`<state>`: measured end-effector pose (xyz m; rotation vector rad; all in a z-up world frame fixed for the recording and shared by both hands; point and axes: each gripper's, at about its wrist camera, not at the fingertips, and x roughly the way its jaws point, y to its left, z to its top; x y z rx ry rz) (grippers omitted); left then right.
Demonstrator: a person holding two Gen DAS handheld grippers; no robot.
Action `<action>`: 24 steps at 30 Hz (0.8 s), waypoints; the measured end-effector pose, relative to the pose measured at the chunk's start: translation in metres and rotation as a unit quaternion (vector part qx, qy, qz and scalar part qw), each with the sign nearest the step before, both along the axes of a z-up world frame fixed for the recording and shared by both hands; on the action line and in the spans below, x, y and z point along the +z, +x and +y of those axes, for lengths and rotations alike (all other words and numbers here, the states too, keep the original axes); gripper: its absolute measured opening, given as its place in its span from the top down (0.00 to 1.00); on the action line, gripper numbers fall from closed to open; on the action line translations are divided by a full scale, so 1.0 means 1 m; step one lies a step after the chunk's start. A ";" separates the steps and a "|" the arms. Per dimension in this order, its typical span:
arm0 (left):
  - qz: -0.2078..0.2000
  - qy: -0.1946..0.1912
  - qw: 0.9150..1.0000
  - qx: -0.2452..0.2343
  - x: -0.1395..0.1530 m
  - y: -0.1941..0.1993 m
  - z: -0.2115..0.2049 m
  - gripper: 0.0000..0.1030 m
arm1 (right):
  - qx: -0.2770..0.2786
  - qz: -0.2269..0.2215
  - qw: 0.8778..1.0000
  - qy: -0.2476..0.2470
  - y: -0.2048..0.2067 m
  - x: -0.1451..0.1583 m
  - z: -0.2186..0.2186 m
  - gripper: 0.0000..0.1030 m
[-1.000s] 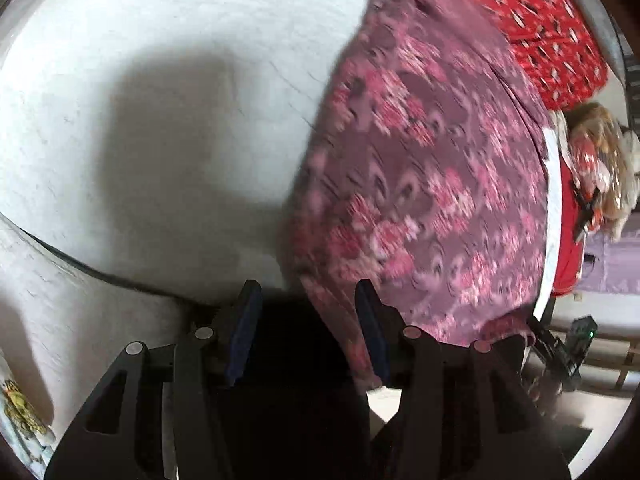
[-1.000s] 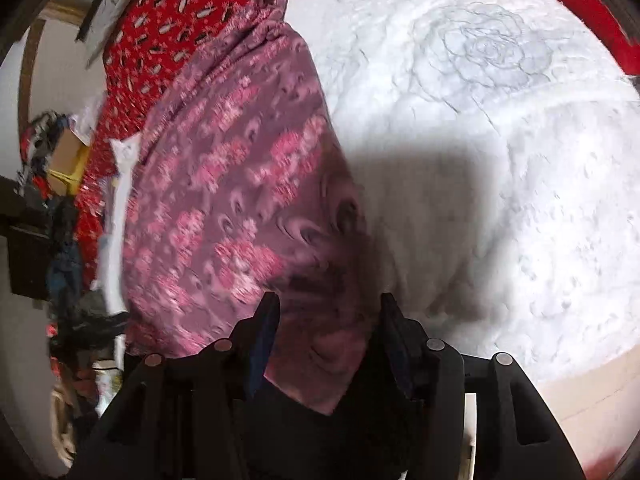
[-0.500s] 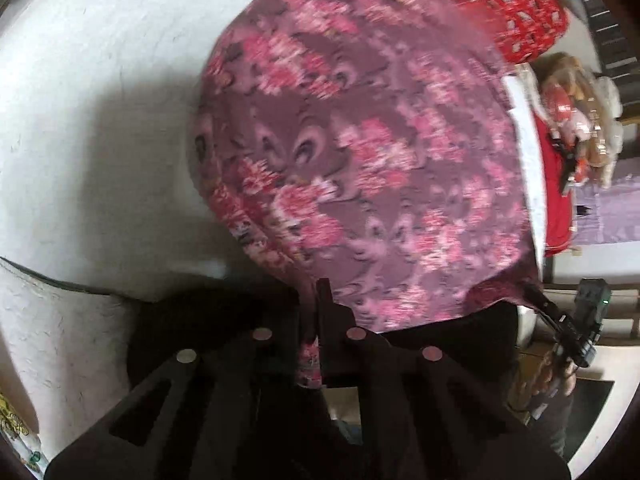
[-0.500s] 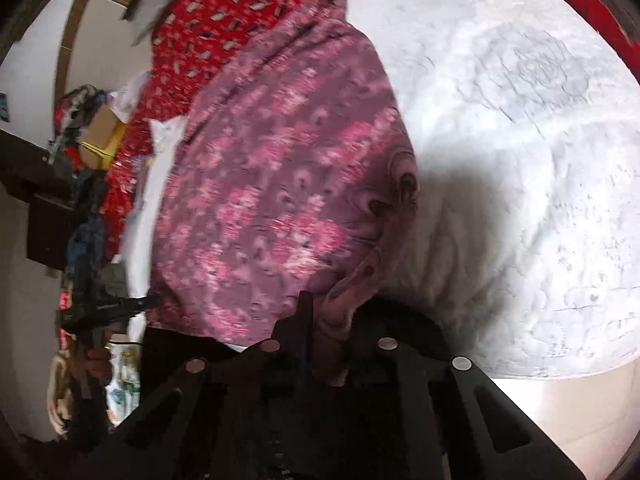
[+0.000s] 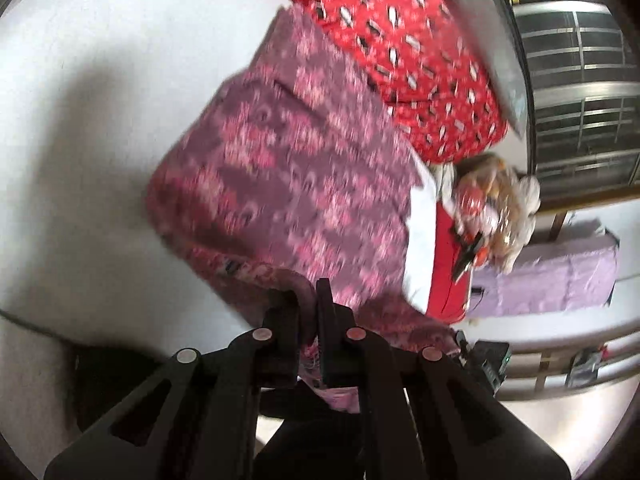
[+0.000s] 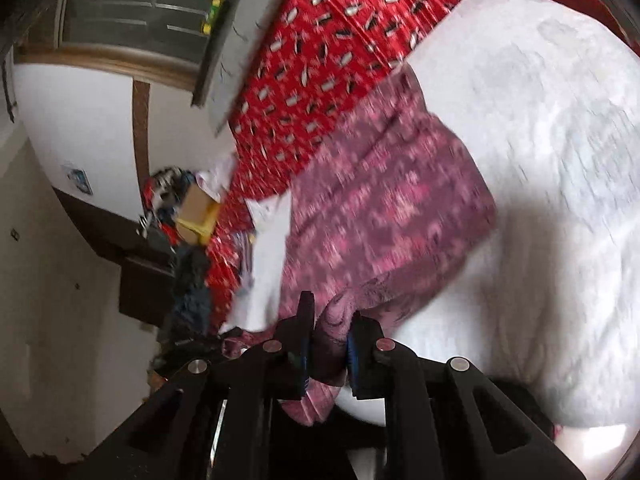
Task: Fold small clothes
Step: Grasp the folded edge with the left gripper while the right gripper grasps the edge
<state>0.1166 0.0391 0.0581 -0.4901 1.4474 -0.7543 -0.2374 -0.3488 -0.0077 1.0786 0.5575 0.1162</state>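
A mauve garment with pink flowers [image 5: 288, 176] lies spread on a white quilted cover [image 5: 80, 120]. Its near edge is lifted off the cover. My left gripper [image 5: 308, 300] is shut on the near left corner of the garment, with cloth bunched between the black fingers. In the right wrist view the same floral garment [image 6: 384, 208] stretches away, and my right gripper [image 6: 330, 316] is shut on its near right corner; a fold of cloth is pinched between the blue pads. Both views are blurred by motion.
A red patterned bedspread [image 5: 400, 48] lies beyond the garment. A white folded piece [image 6: 268, 256] sits at the garment's far side edge. A heap of toys [image 5: 496, 208], a lilac covered box [image 5: 552, 276], a barred window [image 5: 580, 80] and a cluttered dark shelf [image 6: 168, 224] surround the bed.
Both grippers closed on the garment's near corners, then rose and tilted upward, lifting the near edge off the white cover. More of the room is now in view.
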 end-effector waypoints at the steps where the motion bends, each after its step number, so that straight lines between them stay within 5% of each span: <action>1: -0.004 -0.004 1.000 0.010 0.003 0.009 -0.002 0.95 | -0.003 -0.005 1.000 0.003 0.006 0.002 -0.006 0.87; 24: -0.071 -0.033 0.991 0.108 0.001 0.224 -0.092 0.95 | -0.105 -0.054 0.992 0.035 0.194 0.006 -0.150 0.87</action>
